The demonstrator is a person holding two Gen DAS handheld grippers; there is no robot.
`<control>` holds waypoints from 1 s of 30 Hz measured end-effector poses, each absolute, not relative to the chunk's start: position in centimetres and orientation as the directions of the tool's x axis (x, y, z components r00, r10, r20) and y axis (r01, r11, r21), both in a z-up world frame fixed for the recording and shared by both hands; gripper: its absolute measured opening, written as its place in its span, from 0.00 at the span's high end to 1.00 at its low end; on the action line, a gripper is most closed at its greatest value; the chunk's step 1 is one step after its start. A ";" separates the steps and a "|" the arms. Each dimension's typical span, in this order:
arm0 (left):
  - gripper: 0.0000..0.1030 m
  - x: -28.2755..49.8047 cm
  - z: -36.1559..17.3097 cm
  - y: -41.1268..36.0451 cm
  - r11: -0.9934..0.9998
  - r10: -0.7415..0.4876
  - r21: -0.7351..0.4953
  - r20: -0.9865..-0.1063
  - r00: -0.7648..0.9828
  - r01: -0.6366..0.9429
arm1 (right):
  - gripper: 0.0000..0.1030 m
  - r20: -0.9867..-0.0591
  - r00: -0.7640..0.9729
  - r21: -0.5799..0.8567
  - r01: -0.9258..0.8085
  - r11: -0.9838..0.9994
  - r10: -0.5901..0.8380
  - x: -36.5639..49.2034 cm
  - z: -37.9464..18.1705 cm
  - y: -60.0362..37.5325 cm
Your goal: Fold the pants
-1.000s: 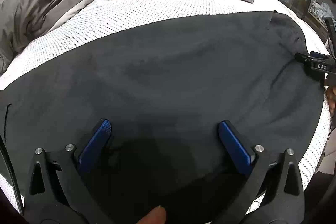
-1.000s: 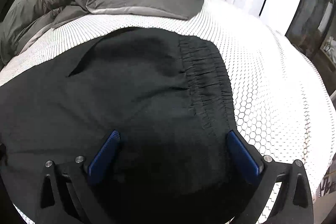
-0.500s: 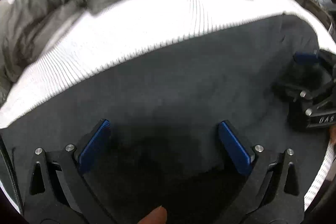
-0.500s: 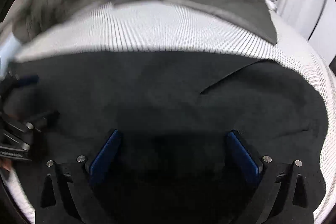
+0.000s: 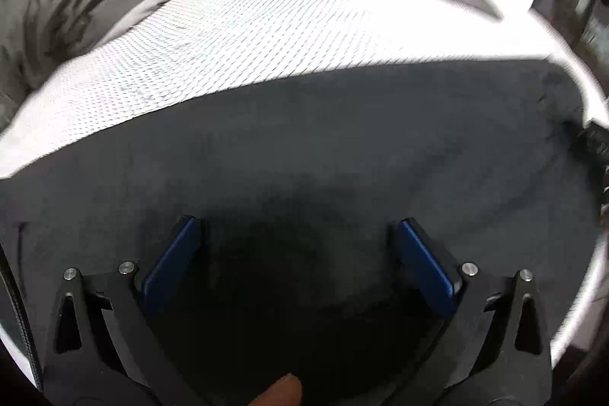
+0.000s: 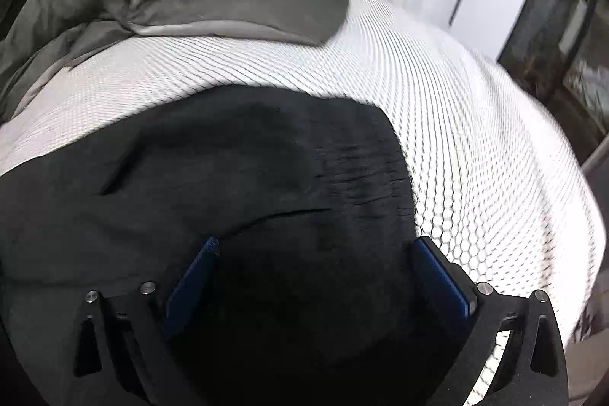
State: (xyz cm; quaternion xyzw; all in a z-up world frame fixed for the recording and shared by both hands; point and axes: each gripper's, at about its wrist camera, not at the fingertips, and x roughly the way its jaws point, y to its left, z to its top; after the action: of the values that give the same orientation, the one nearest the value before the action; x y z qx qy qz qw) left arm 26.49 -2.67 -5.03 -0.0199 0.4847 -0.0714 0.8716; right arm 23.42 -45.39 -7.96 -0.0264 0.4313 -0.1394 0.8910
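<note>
Right wrist view, black pants [image 6: 236,185] flat on white mattress [image 6: 475,158], gathered waistband [image 6: 365,170], both tongs spread.

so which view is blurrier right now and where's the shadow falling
Left wrist view: motion smear on the white mattress cover and right edge; dark shadow on the black pants between the open jaws. Right wrist view: sharper centre, blur at the right rim, similar shadow on the pants.
</note>
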 end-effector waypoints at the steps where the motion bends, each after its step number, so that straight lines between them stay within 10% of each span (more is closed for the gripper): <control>1: 0.01 26.0 -4.4 -2.5 0.986 -0.167 -0.126 -0.830 0.532 0.112 | 0.01 -0.740 0.623 -0.149 0.217 0.965 -0.254 22.8 -6.9 -44.5; 9: 0.01 28.8 -5.5 -2.9 0.991 -0.135 -0.104 -0.843 0.520 0.089 | 0.01 -0.755 0.656 -0.087 -0.113 0.990 0.009 24.1 -6.8 -32.5; 15: 0.01 28.7 -6.8 -2.0 0.992 -0.116 -0.074 -0.857 0.503 0.102 | 0.01 -0.809 0.585 -0.230 -0.231 0.945 -0.054 28.0 -10.4 -28.1; 23: 0.01 29.1 -7.0 -1.0 0.994 -0.100 -0.067 -0.855 0.510 0.083 | 0.01 -0.771 0.543 -0.215 0.267 0.939 -0.332 27.4 -9.6 -47.4; 30: 0.01 29.2 -5.8 -0.6 0.996 -0.089 -0.078 -0.846 0.526 0.043 | 0.01 -0.746 0.593 -0.158 0.287 0.945 -0.304 23.8 -6.1 -45.6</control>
State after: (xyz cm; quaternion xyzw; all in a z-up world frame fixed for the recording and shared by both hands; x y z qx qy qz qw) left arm 29.24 -0.63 -5.79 -0.0235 0.4852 -0.0379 0.8733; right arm 23.79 -45.62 -6.11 -0.0106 0.4197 -0.1656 0.8924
